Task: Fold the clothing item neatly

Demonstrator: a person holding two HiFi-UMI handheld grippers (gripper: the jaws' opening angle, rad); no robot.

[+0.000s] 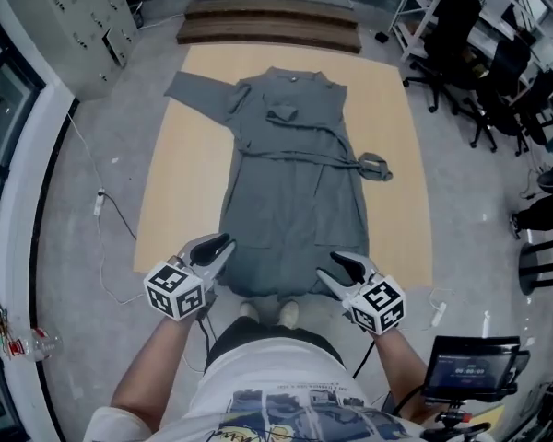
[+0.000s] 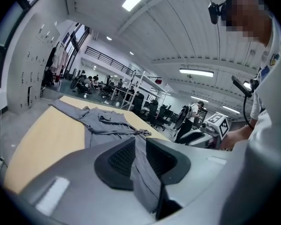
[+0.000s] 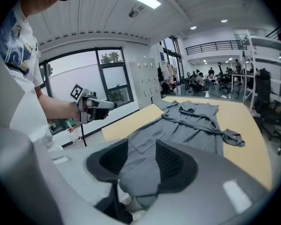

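1. Head view: a grey robe (image 1: pixel 290 191) lies flat and lengthwise down the middle of the tan mat (image 1: pixel 180 182). Its collar points toward the mat's far edge and its hem lies at the mat's near edge.
2. One sleeve (image 1: pixel 203 92) is spread out toward the mat's far left corner. The belt (image 1: pixel 375 167) crosses the waist and ends in a knotted bunch on the mat's right half, just beside the robe's right edge.
3. The left gripper (image 1: pixel 223 244) sits at the mat's near edge, on the left corner of the hem. In the left gripper view its jaws are drawn close together, with a thin fold of grey cloth pinched between the ribbed pads.
4. The right gripper (image 1: pixel 330 267) sits at the same near edge, on the right corner of the hem. In the right gripper view its jaws stand wider, but a thicker bunch of hem fills the gap and touches both pads, so this claw too is clamped on the robe.
5. The person's shoes (image 1: pixel 288 314) stand on the floor just off the mat's near edge, between the two grippers.
6. Off the mat, wooden steps (image 1: pixel 267 21) lie beyond its far edge and office chairs (image 1: pixel 461 53) stand beyond its right edge. A small screen (image 1: pixel 470 366) sits off its near right corner.
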